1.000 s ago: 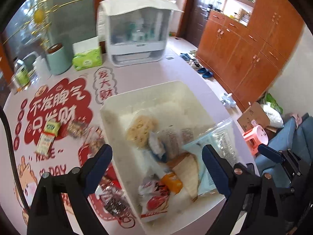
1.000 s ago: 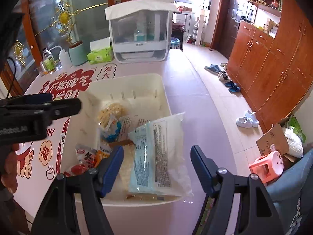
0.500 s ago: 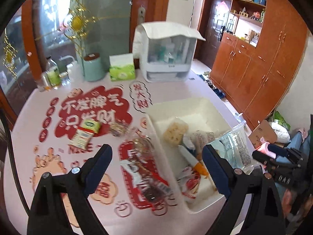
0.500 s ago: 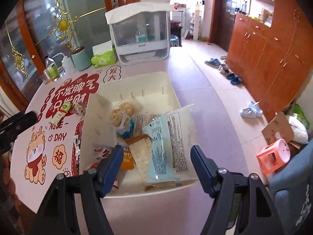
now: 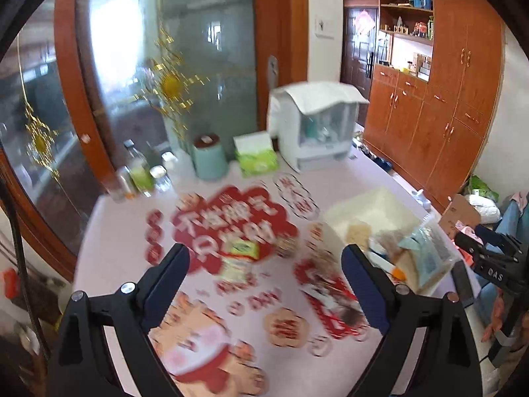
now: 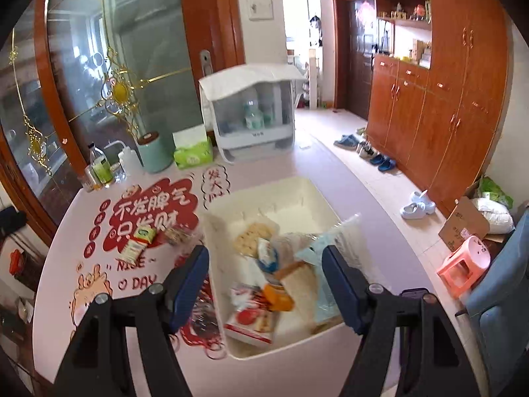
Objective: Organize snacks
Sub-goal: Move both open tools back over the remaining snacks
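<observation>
A white bin [image 6: 284,195] [image 5: 370,205] on the pink table holds several snack packs: a round cracker pack [image 6: 253,236], a slice of bread [image 6: 302,281], a red and white pack [image 6: 251,314] and a clear bag with a blue label [image 6: 330,258]. Small green packs [image 6: 139,240] [image 5: 243,248] lie on the red print, left of the bin. My right gripper [image 6: 266,286] hangs open above the bin's near end, empty. My left gripper [image 5: 266,281] is open and empty, high over the table left of the bin. Its view is blurred.
At the table's far edge stand a white lidded organiser [image 6: 251,112], a green tissue pack [image 6: 193,154], a mint canister [image 6: 153,152] and bottles [image 6: 99,165]. Dark wrapped snacks [image 6: 201,317] lie just left of the bin. Floor, shoes and wooden cabinets [image 6: 446,99] lie right.
Both grippers have risen and drawn back from the bin. The left one swung left, from over the bin to over the printed table. Both jaws stayed open and empty.
</observation>
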